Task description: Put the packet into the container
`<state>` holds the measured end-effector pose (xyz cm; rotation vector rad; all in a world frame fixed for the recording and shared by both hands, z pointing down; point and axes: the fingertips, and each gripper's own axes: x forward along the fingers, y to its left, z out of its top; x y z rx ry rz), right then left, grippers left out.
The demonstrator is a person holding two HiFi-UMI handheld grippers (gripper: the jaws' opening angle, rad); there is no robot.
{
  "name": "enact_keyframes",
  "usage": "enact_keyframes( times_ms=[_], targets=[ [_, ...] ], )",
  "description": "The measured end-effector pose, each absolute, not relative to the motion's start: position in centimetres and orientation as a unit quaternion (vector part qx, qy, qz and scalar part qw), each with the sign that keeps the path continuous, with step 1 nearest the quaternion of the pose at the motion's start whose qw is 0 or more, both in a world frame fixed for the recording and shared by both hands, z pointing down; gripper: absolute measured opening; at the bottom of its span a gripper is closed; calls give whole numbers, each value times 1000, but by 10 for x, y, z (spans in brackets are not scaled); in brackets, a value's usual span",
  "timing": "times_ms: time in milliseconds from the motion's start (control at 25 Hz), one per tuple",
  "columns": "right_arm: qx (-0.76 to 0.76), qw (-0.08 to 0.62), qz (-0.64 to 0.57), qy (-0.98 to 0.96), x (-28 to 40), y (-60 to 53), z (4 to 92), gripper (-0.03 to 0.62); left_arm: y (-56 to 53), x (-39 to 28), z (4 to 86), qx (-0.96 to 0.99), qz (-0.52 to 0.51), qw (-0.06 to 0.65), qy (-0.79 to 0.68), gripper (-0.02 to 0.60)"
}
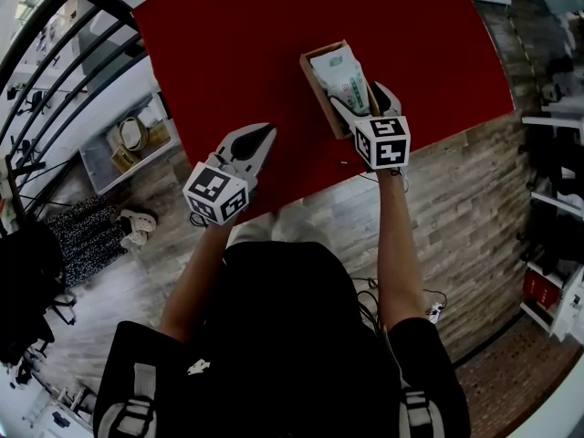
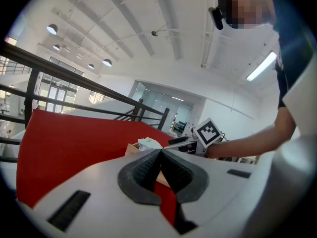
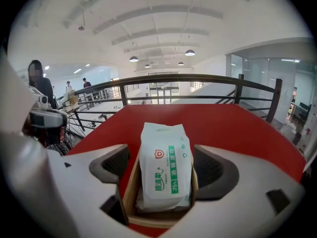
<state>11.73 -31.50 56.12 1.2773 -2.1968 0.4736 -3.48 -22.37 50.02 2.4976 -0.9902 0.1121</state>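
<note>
A white packet (image 1: 344, 82) with green print lies inside an open wooden container (image 1: 315, 85) on the red table (image 1: 228, 53). My right gripper (image 1: 363, 101) is open at the container's near end. In the right gripper view its jaws stand on either side of the container (image 3: 130, 187), and the right gripper (image 3: 164, 166) does not press on the packet (image 3: 164, 157). My left gripper (image 1: 265, 135) is shut and holds nothing. It hovers over the table's near edge, left of the container. In the left gripper view the left gripper (image 2: 159, 152) points toward the container (image 2: 132, 149).
The red table's near edge (image 1: 301, 190) runs just in front of both grippers, with wood flooring (image 1: 456, 199) beyond it. A black railing (image 1: 64, 53) runs along the left, and a tray of objects (image 1: 128, 144) lies on the floor below. Shelves (image 1: 547, 153) stand at the right.
</note>
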Motion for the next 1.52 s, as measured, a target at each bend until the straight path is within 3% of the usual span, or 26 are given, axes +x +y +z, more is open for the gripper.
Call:
enact_keyframes(
  times_ms=[200, 240, 320, 440, 560, 1000, 1520],
  targets=[
    [476, 247, 179, -825, 111, -305, 544, 400, -223, -39, 495, 906, 36, 219, -361, 9],
    [477, 241, 178, -826, 109, -302, 538, 371, -223, -40, 493, 906, 36, 218, -361, 9],
    [485, 230, 167, -827, 107, -292, 525, 242, -222, -42, 489, 907, 34, 214, -362, 9],
    [496, 212, 148, -829, 103, -277, 506, 110, -219, -45, 482, 907, 30, 209, -364, 9],
    [503, 195, 133, -831, 98, -262, 491, 45, -214, -47, 475, 909, 27, 201, -364, 9],
    [490, 85, 160, -853, 72, -195, 449, 25, -189, -54, 450, 919, 17, 168, -357, 9],
    [492, 50, 111, -862, 56, -156, 398, 23, -173, -59, 412, 929, 1, 129, -347, 9]
  ],
)
